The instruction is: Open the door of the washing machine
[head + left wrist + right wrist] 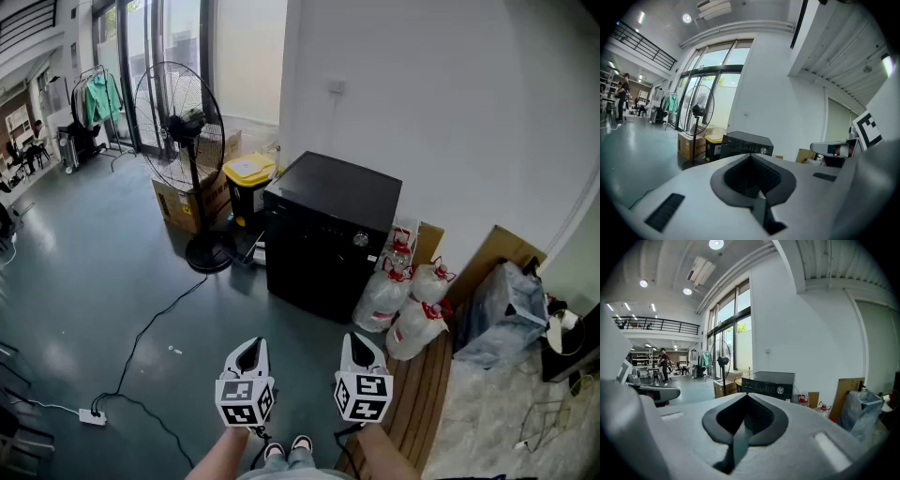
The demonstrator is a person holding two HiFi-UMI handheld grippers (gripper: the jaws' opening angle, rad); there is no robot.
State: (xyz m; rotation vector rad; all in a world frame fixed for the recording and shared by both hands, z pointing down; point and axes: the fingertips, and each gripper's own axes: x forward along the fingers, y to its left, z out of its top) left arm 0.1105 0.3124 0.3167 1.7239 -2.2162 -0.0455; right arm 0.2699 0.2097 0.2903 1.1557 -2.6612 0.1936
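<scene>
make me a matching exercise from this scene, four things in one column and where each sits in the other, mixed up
Things
1. washing machine
2. standing fan
3. yellow-lidded bin
4. power strip

Places
A. on the floor at the head view's lower left
B. between the fan and the washing machine
C. against the white wall, red-capped jugs at its right
D. in front of the cardboard box by the windows

Pairs: 1-C, 2-D, 3-B, 4-A

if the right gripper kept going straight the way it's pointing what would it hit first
Most likely the black washing machine: it sits dead ahead of the right gripper, just above its shut jaws in that gripper's view. The grey floor between looks free, though depth is hard to judge.
</scene>
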